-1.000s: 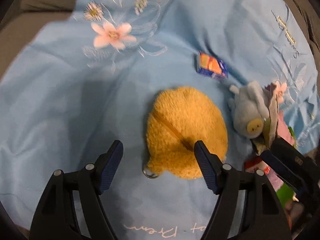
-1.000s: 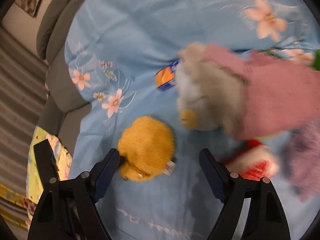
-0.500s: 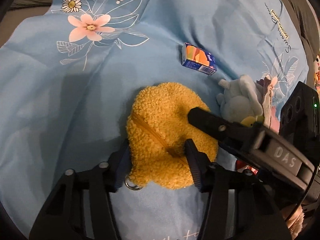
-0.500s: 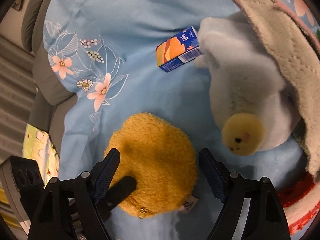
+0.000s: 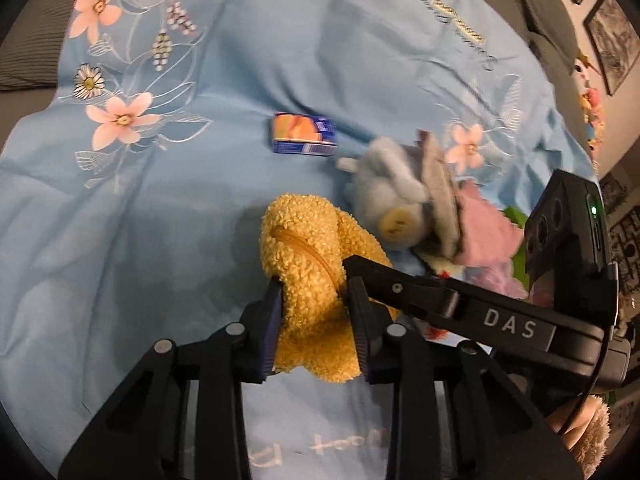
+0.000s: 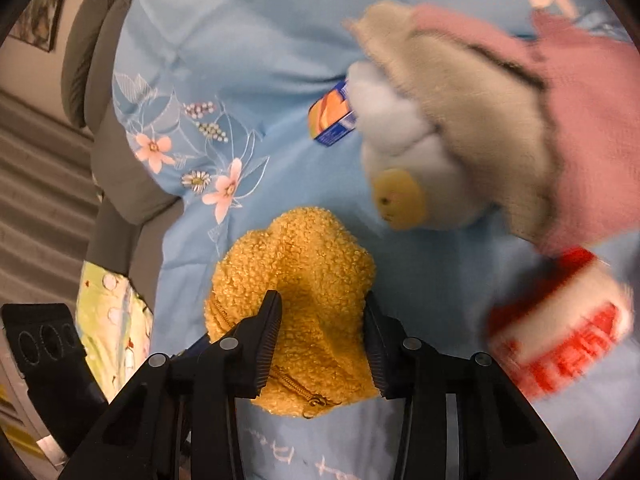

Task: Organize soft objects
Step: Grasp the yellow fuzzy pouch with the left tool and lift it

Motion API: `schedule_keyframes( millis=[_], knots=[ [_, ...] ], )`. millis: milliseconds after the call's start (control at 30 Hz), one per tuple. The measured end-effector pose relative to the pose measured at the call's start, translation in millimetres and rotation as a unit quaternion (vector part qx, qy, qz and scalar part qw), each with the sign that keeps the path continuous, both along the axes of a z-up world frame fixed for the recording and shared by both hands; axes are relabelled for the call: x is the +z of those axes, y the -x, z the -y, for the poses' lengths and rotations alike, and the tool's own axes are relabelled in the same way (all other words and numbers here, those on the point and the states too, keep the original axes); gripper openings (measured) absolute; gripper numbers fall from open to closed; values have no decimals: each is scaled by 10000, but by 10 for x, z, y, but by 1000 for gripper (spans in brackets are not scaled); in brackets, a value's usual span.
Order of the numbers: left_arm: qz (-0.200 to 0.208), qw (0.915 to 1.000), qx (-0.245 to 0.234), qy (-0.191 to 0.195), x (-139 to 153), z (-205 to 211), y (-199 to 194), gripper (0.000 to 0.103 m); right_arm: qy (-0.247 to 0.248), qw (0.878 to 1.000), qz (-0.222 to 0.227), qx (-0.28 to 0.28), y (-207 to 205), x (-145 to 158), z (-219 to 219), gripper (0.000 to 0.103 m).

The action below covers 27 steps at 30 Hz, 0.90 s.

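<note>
Now both the left tool [image 5: 316,312] and right tool [image 6: 322,332], jaws just closing, pinch the yellow plush pouch [image 5: 310,276], juice box [image 5: 304,135] at twelve o'clock.

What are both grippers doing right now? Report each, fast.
Left gripper: jaws have just been closing, now shut on the yellow fuzzy pouch.
Right gripper: jaws have just been closing, also shut on the pouch.

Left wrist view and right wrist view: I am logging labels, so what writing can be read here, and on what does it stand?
"DAS": white letters on the right hand-held gripper.
Gold script on the blue sheet: too blurred to read.
White script at the sheet's near edge: not legible.
Small carton: print too small.
Red and white item: red marks blurred.
</note>
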<state>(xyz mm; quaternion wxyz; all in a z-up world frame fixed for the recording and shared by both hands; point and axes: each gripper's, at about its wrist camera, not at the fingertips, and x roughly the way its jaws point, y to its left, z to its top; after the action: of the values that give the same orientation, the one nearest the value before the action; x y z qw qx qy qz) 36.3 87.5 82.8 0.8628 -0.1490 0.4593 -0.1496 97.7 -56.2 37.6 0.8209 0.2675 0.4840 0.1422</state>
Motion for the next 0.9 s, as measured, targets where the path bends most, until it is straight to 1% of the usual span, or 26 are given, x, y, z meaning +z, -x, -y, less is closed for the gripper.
schedule_keyframes(
  millis=[133, 300, 400, 500, 567, 667, 800, 900],
  knots=[
    [201, 9994, -167, 213, 124, 89, 136, 29, -138, 9995, 248, -125, 254, 150, 167, 43],
    [506, 9972, -418, 355, 334, 314, 324, 28, -70, 9976, 582, -357, 568, 360, 338, 43],
    [751, 9947, -575, 393, 512, 472, 422, 28, -159, 9954, 781, -530, 711, 476, 472, 43],
    [917, 9916, -700, 586, 677, 656, 461, 28, -294, 9918, 1005, -730, 892, 602, 673, 43],
    [1031, 9886, -888, 644, 785, 849, 494, 28, -326, 9883, 1211, -873, 1011, 690, 839, 43],
    [1225, 9851, -1065, 574, 915, 1182, 504, 28, -460, 9815, 1462, -1148, 1165, 794, 1119, 43],
    [1207, 9819, -1304, 662, 1000, 1653, 427, 28, -436, 9709, 1723, -1603, 1349, 933, 1515, 43],
    [1260, 9793, -1452, 627, 1043, 1912, 406, 29, -610, 9631, 1802, -1906, 1474, 994, 1828, 43]
  ],
)
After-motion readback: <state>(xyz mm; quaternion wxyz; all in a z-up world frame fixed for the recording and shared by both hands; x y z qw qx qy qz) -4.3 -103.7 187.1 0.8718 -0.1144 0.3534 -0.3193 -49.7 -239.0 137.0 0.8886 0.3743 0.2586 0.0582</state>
